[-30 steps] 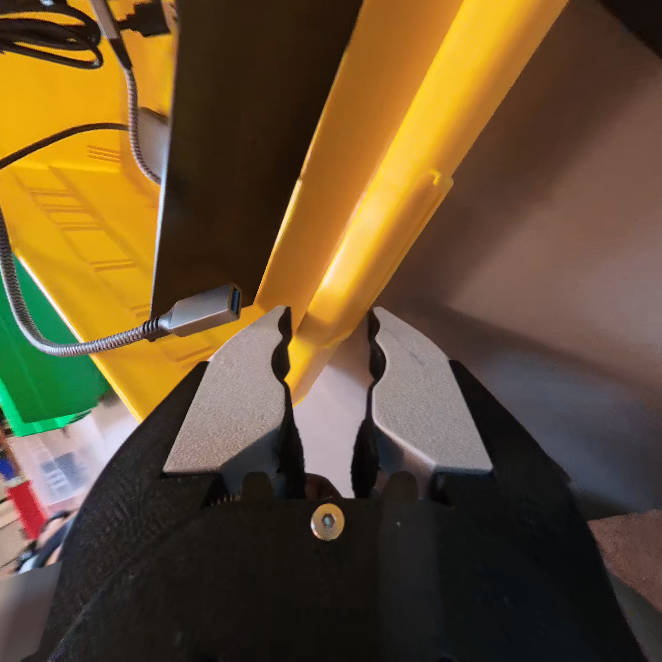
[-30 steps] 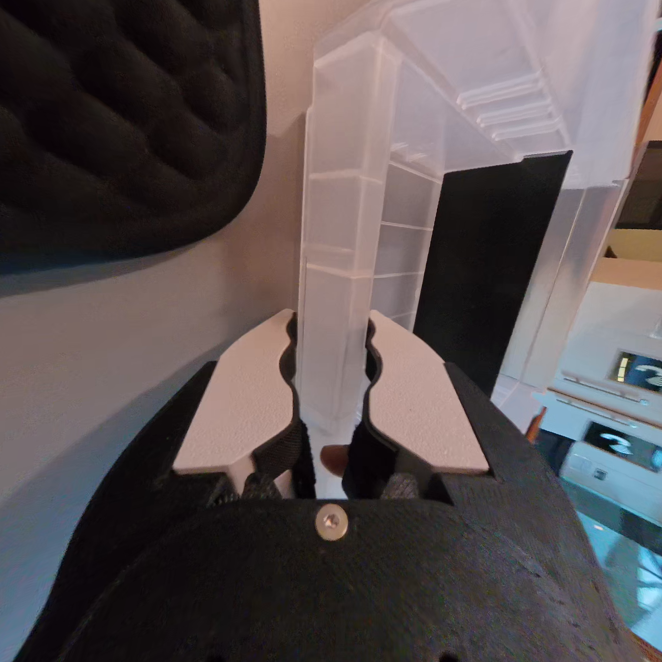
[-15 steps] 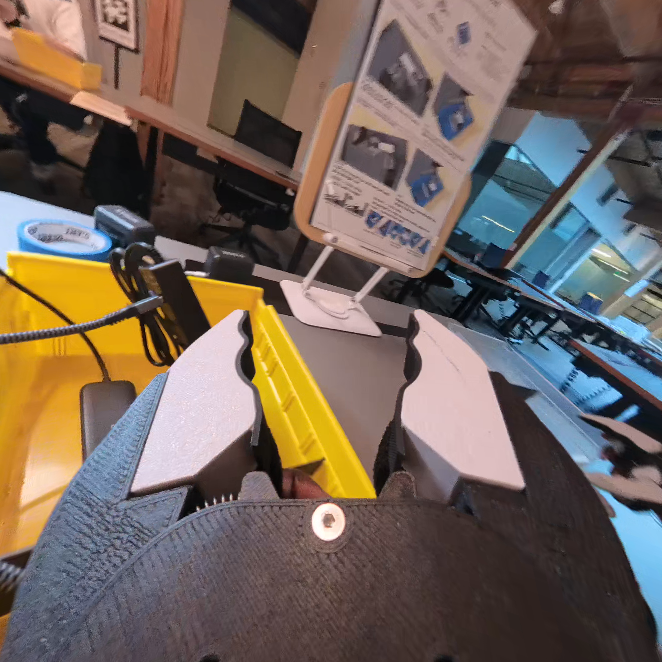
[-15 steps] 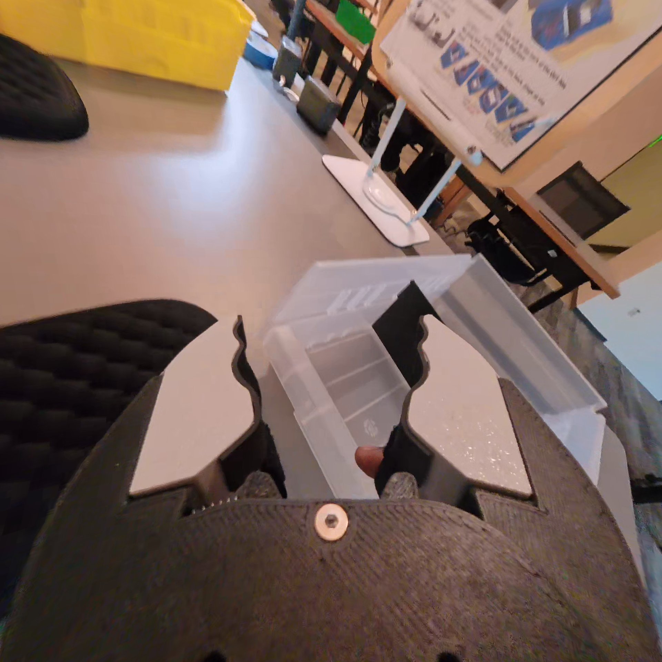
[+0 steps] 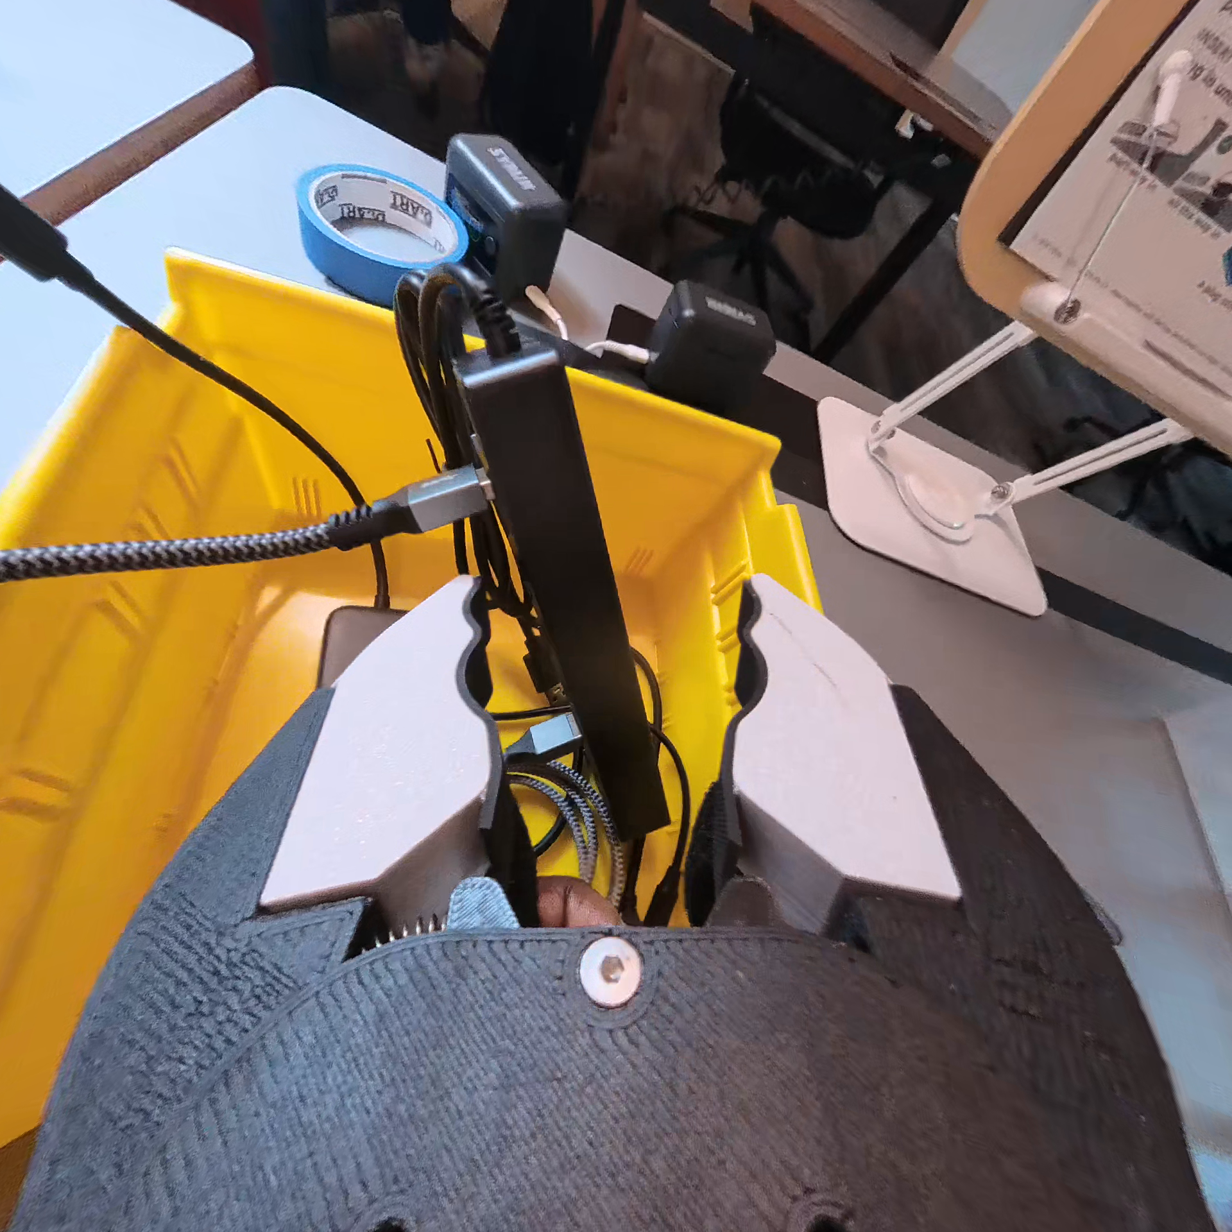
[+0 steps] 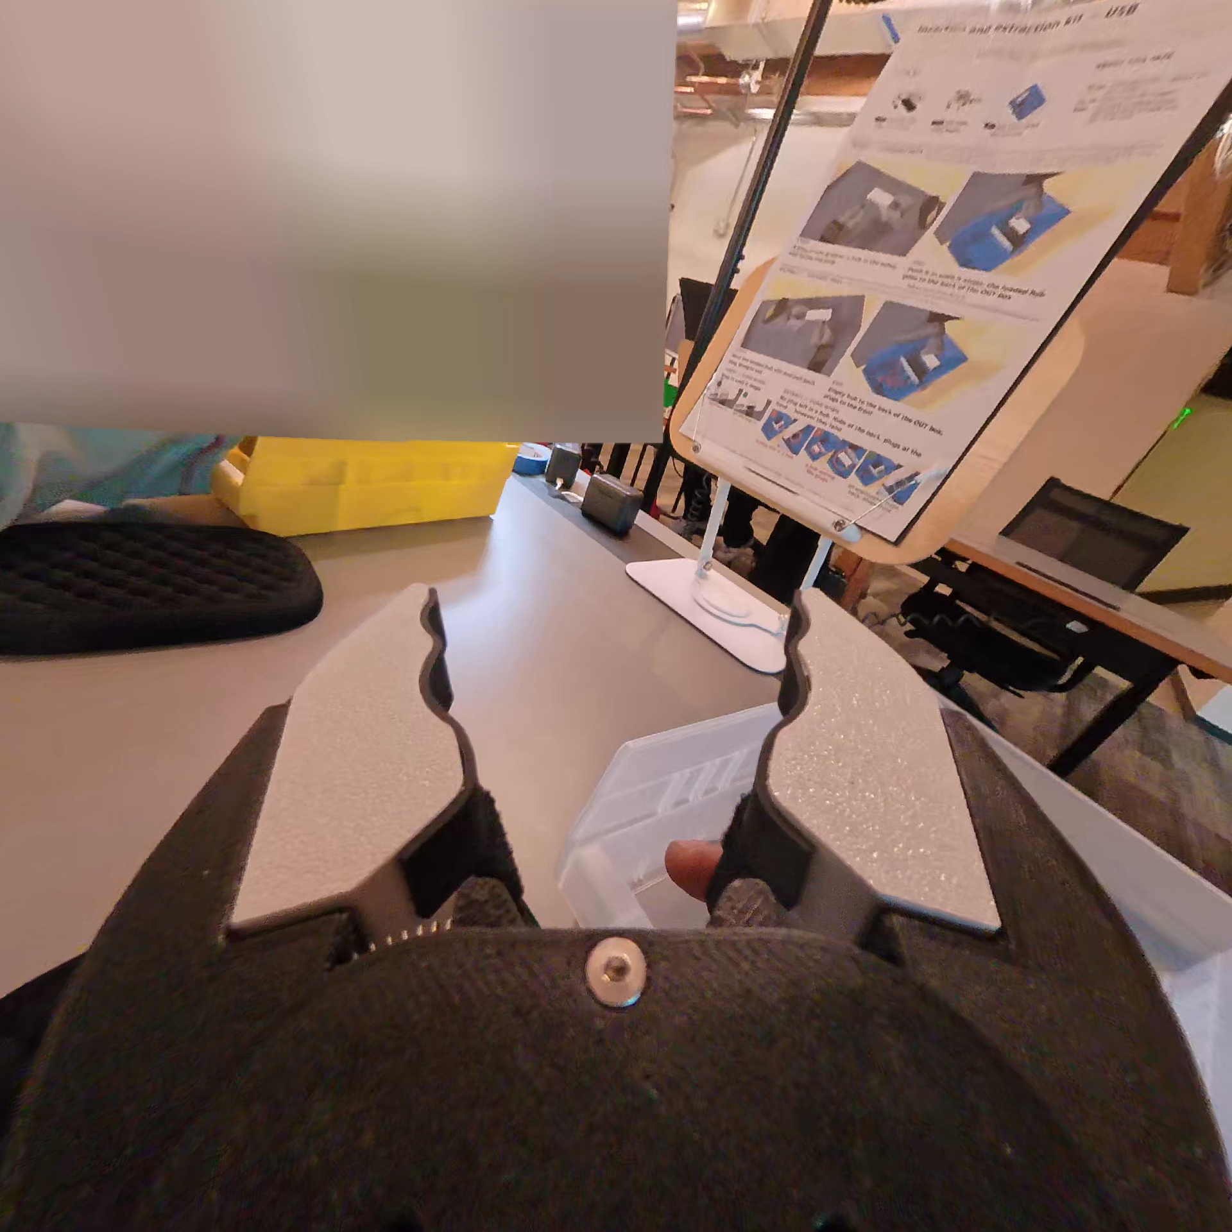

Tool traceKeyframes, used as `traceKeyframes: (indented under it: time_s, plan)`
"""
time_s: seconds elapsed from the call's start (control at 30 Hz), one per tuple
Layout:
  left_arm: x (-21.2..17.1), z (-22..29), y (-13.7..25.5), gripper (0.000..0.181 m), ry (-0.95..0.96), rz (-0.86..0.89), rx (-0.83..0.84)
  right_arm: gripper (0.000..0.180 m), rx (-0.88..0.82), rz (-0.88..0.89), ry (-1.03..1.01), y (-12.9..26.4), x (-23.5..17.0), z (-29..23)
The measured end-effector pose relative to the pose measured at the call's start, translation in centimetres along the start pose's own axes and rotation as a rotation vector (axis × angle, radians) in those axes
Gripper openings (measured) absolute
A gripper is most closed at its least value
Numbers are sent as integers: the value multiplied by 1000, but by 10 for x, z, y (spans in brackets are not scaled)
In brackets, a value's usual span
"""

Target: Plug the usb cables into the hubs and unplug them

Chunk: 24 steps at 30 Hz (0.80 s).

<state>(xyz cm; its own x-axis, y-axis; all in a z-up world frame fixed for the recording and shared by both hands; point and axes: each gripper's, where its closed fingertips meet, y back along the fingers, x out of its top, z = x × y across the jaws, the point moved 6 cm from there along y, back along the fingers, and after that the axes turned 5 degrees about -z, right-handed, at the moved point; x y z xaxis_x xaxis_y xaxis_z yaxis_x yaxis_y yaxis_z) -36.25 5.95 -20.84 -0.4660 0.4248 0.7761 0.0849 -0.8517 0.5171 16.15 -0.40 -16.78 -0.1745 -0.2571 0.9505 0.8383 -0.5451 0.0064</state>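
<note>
Hub between my spread left jaws, standing on end in the yellow bin.

I see the black hub run from frame centre toward the upper middle, its long axis nearly in line with my left gripper, untouched; a braided cable is plugged in its left side. Yellow bin wall crowds the right jaw. My right gripper hangs spread and empty over the desk, clear bin lower right, farther off.
</note>
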Motion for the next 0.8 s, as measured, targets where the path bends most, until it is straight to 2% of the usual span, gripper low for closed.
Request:
traceKeyframes:
  time_s: [0.13, 0.27, 0.33, 0.37, 0.6, 0.8]
  plan:
    - [-2, -5, -12, 68, -55, -124, 80, 89, -24, 43, 24, 4, 5, 0]
    - [5, -6, -19, 61, -76, -150, 143, 86, -37, 42, 56, 3, 7, 1]
    - [4, -9, -25, 49, -97, -200, 176, 86, -42, 27, 77, 3, 9, 1]
    - [2, -9, -28, 36, -110, -223, 160, 86, -44, 23, 85, 4, 9, 1]
    - [3, 3, -13, 27, -191, -119, 122, 81, -81, -8, 115, 10, 8, 4]
    - [24, 30, 40, 26, -332, 71, 92, 77, -82, -22, 136, 10, 9, 3]
